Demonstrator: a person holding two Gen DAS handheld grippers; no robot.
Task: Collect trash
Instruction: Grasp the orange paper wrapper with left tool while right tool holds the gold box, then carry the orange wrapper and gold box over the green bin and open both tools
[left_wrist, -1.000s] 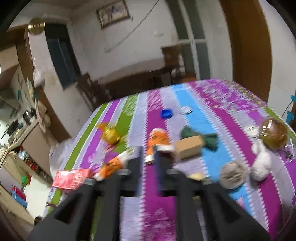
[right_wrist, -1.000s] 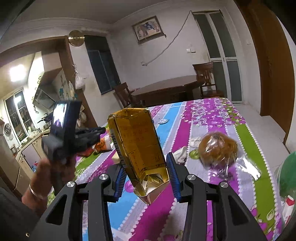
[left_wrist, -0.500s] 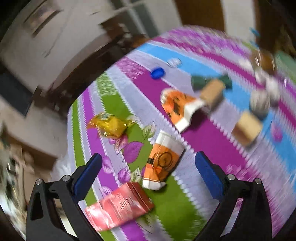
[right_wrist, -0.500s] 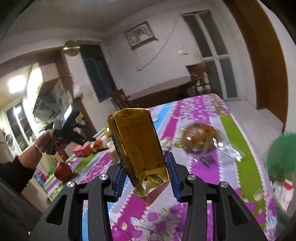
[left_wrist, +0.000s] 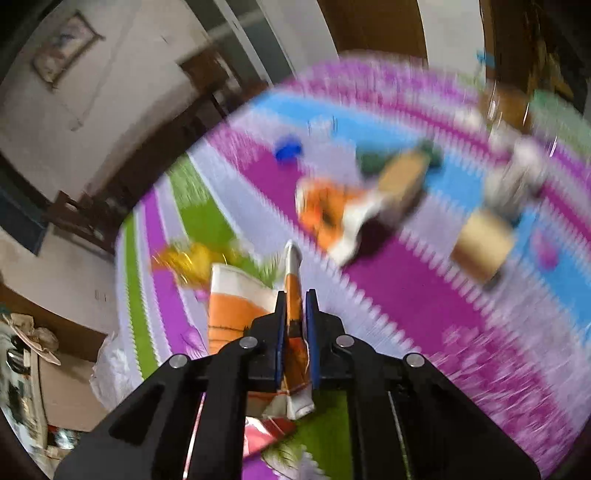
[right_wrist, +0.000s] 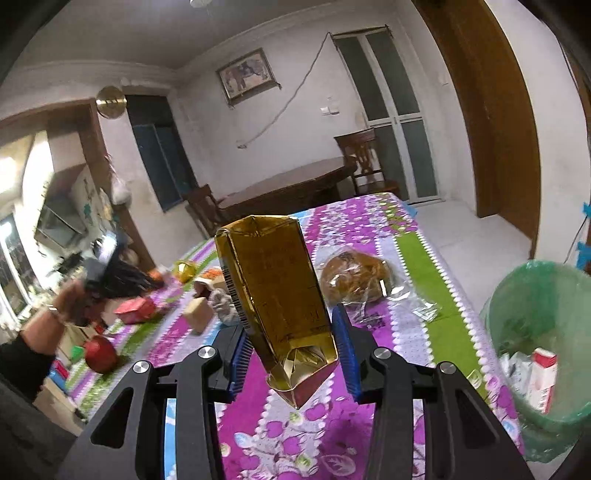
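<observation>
My left gripper (left_wrist: 294, 325) is shut on a crushed orange-and-white paper cup (left_wrist: 293, 295) and holds it above the striped tablecloth (left_wrist: 406, 306). My right gripper (right_wrist: 291, 347) is shut on a gold foil carton (right_wrist: 273, 291), held upright above the table. A green-lined trash bin (right_wrist: 543, 325) with packaging inside stands at the right, beside the table edge. In the right wrist view the left gripper (right_wrist: 110, 277) shows at the far left, blurred.
On the table lie another orange cup (left_wrist: 328, 214), a yellow wrapper (left_wrist: 188, 262), a red packet (right_wrist: 136, 308), cardboard pieces (left_wrist: 480, 243), a blue cap (left_wrist: 288, 149), a bagged bun (right_wrist: 354, 277) and a red apple (right_wrist: 99, 354).
My left gripper has closed on the orange cup and lifted it off the table. My right gripper, still holding the gold carton, has swung right, so the bin is now in view.
</observation>
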